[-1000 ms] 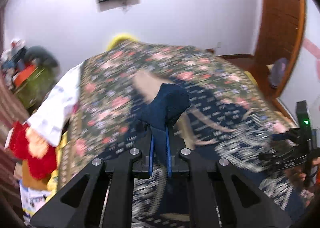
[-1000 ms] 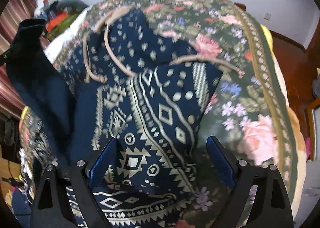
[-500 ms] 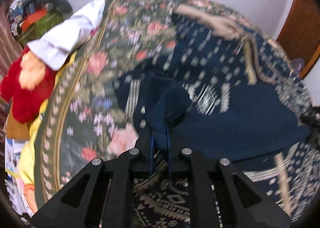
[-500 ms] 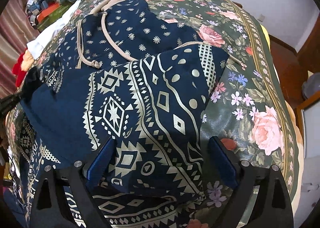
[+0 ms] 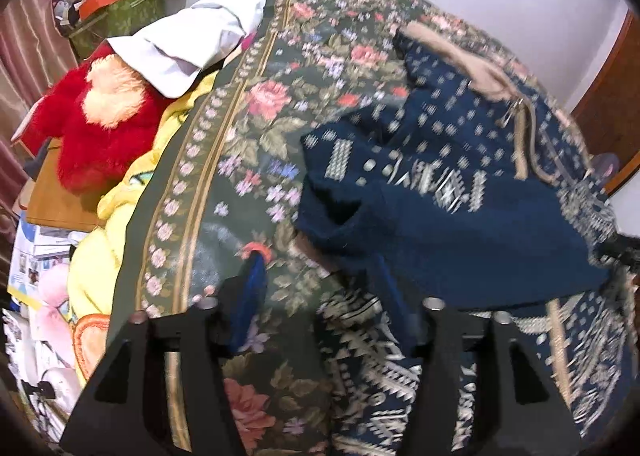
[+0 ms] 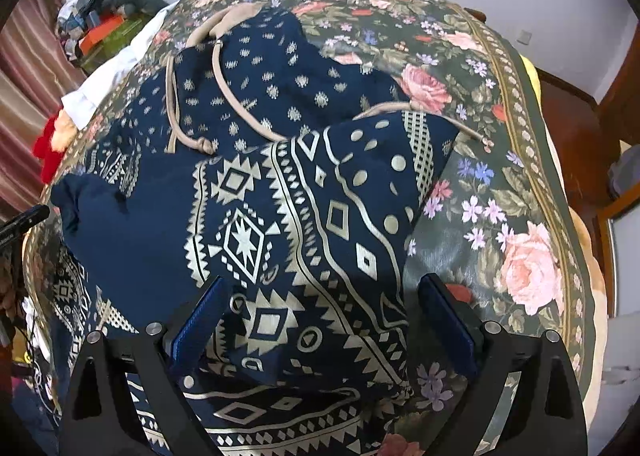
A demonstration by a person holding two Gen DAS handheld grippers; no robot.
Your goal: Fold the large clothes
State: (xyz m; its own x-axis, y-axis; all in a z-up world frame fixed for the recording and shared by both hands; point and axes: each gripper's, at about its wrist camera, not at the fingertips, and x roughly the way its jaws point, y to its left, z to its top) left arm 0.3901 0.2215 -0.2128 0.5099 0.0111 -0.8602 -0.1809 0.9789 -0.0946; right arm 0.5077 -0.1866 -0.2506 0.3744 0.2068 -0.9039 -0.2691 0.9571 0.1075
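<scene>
A large navy garment with a cream geometric print (image 6: 304, 208) lies on the floral bedspread (image 6: 500, 160), one side folded over the middle. Tan drawstrings (image 6: 188, 136) trail across its dotted upper part. It also shows in the left wrist view (image 5: 460, 208), blurred. My left gripper (image 5: 320, 296) is open and empty, just in front of the folded navy corner (image 5: 336, 212). My right gripper (image 6: 320, 320) is open and empty, its jaws standing either side of the garment's near part, above the cloth.
A white cloth (image 5: 192, 44), a red plush toy (image 5: 100, 120) and yellow bedding (image 5: 116, 224) lie off the bed's left edge. A cluttered green box (image 5: 108, 12) stands at the back left. A wooden door (image 5: 612, 120) is at the right.
My left gripper carried the navy fold across the garment, lowered it and opened, letting the cloth drop. The right gripper stayed open and barely moved.
</scene>
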